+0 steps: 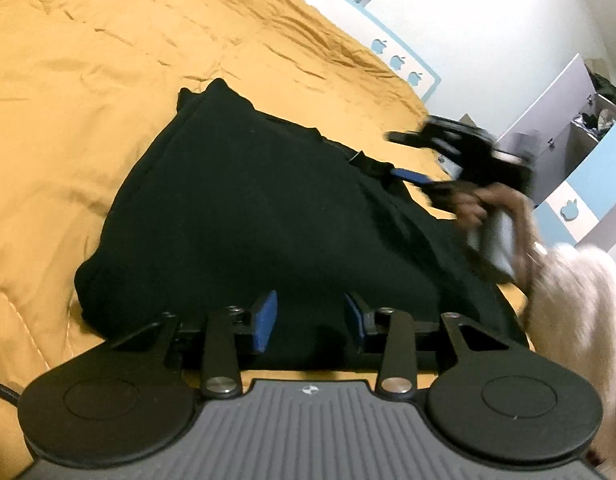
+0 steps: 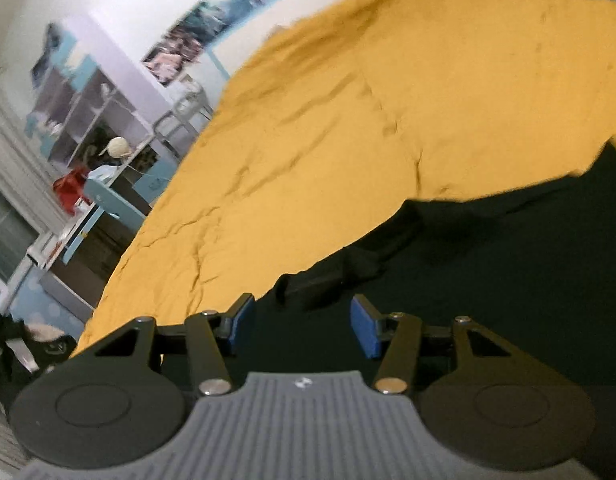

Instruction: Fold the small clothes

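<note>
One garment: a single black, soft knit garment [image 1: 243, 216] lies on the bed, bunched into a rough wedge; in the left wrist view it fills the centre, its narrow end toward 11 o'clock.
Bed: the wide mustard-yellow quilted bedcover [image 1: 87, 92] carries the garment; it is rumpled and will give under pressure.
Garment handling: judged light, limp and non-slippery, not fragile; it will sag and drag unless lifted at two points.
Where to take hold: probably the hemmed edge at 1 o'clock in the left wrist view, and the near edge by the left jaws; a pinch through one or two layers should do.
Folded flap: in the right wrist view a small doubled-over piece of the garment [image 2: 328, 280] sits just ahead of the jaws, at 12 o'clock.
Left hand-held gripper [image 1: 311, 320]: jaws parted, nothing clamped, hovering over the garment's near edge.
Right hand-held gripper [image 2: 301, 324]: jaws parted, released, over black cloth; blurred at 3 o'clock in the left wrist view.
</note>
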Action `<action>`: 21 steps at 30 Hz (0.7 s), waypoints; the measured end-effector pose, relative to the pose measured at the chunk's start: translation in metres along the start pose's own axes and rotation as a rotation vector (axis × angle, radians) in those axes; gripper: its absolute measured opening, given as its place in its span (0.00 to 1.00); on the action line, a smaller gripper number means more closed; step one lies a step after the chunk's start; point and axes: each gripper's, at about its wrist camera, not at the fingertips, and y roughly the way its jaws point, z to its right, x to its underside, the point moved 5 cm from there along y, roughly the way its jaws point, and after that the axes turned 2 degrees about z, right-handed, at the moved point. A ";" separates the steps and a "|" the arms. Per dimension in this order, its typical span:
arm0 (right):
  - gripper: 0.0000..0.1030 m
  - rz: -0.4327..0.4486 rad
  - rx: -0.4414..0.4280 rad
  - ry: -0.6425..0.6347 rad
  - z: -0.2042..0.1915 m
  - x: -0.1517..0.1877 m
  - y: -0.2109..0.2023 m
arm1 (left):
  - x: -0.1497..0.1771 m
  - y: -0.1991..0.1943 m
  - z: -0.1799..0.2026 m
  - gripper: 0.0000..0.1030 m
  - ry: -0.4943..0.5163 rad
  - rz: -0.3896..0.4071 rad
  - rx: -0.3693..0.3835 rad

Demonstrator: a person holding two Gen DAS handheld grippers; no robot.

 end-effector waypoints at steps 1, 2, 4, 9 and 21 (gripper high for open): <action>0.50 -0.007 0.022 0.034 0.005 -0.002 0.013 | 0.001 0.000 0.000 0.45 -0.001 0.003 0.002; 0.52 -0.014 0.046 0.061 0.008 -0.003 0.023 | 0.001 0.000 0.000 0.45 -0.002 0.004 0.004; 0.52 -0.034 0.099 0.110 0.018 -0.002 0.039 | 0.000 0.000 -0.002 0.45 -0.010 0.005 0.012; 0.53 -0.032 0.096 0.066 0.021 0.010 0.036 | 0.002 0.000 -0.006 0.45 -0.008 0.021 0.033; 0.64 -0.147 0.020 -0.019 0.018 0.095 -0.087 | 0.001 -0.016 0.000 0.45 -0.008 0.032 -0.006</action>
